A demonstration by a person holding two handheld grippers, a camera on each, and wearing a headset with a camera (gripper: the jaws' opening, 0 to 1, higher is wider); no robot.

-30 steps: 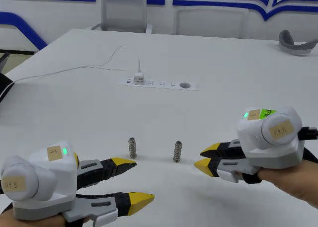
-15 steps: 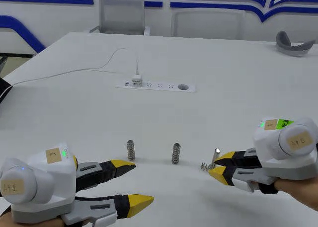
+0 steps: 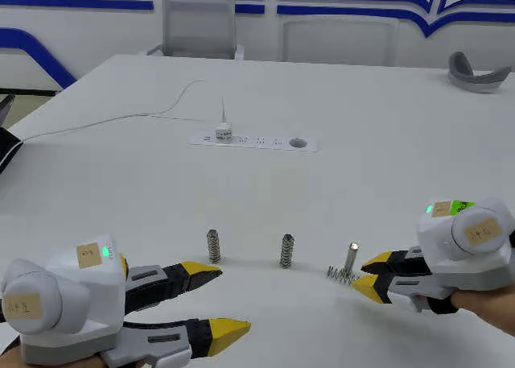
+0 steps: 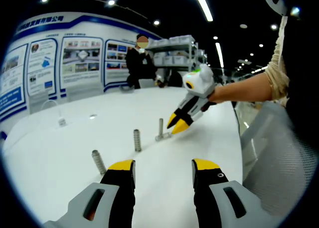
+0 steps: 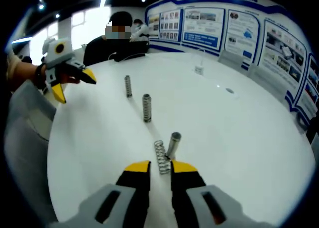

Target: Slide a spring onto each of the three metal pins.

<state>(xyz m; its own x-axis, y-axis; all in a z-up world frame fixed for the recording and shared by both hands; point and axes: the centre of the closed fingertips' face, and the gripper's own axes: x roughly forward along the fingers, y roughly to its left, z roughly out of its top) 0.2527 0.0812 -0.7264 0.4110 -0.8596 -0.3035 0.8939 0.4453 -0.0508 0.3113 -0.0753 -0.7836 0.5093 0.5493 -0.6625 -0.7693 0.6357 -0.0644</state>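
In the head view, a white table (image 3: 121, 191) is seen with three metal pins standing in a row. The left pin (image 3: 213, 246) and the middle pin (image 3: 286, 250) each carry a spring. The third pin (image 3: 352, 257) is bare, and a loose spring (image 3: 339, 273) lies at its foot. The right gripper (image 3: 364, 275) is held just beside that spring, its jaws a little apart. The left gripper (image 3: 229, 298) is held low near the left pin, its jaws wide apart and holding nothing.

In the left gripper view, the left gripper (image 4: 163, 165) is seen with parted jaws. Beyond it the three pins are lined up, with the right gripper (image 4: 174, 125) by the bare one (image 4: 160, 128).

In the right gripper view, the jaws of the right gripper (image 5: 160, 167) are narrowly apart. The near end of the loose spring (image 5: 160, 157) lies at the gap, and the spring rests against the third pin (image 5: 173, 144). Contact with the jaws cannot be told.
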